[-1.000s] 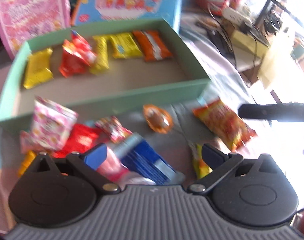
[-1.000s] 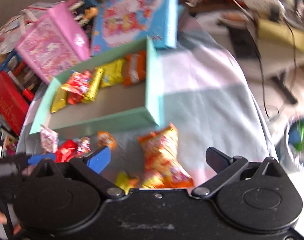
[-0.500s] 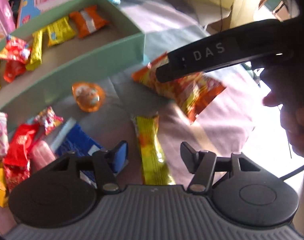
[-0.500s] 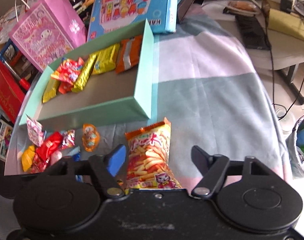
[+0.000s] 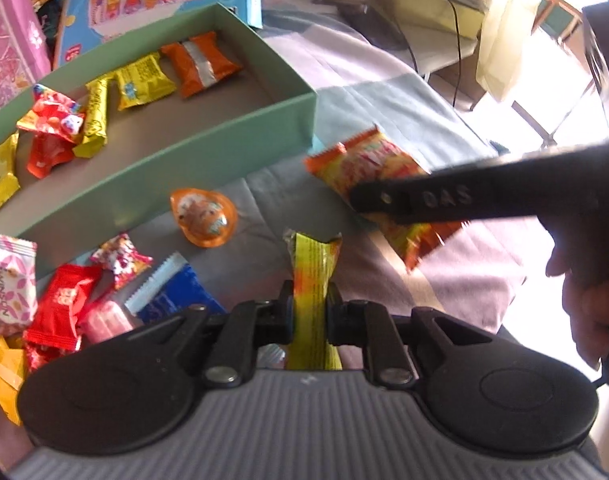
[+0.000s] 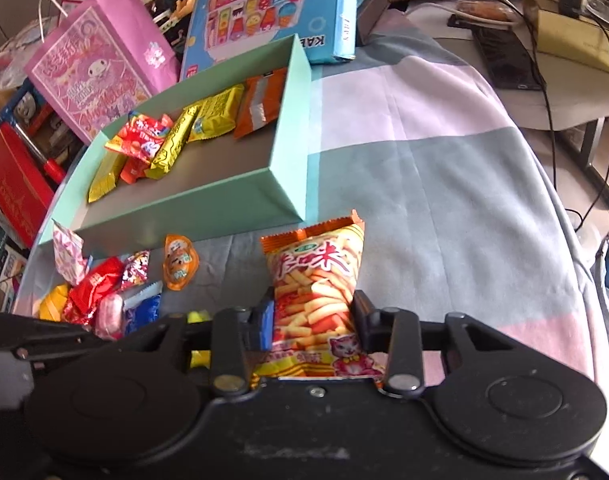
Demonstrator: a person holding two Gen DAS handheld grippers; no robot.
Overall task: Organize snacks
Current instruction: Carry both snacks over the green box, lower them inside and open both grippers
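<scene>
Two grabs for boxing: my left gripper (image 5: 309, 307) clamps the yellow bar (image 5: 313, 280), right gripper (image 6: 313, 316) fingers closing around the fries bag (image 6: 318, 292), bound for the green box (image 6: 292, 152).

- Surface covered w/ checked cloth (image 6: 444, 184), grey, pink & white.
- Green tray (image 6: 292, 184) set on it, blue box (image 6: 264, 12) behind.
- Chip bag (image 6: 316, 280), yellow bar (image 5: 314, 264), orange jelly cup (image 5: 204, 218) & small sweets (image 5: 60, 304) laid in front of tray.

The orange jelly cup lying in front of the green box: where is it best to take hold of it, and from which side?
Grip the orange jelly cup across its domed body, coming from above, probably. It lies flat on the cloth, apart from the other snacks, and its thin rim gives little to pinch.
</scene>
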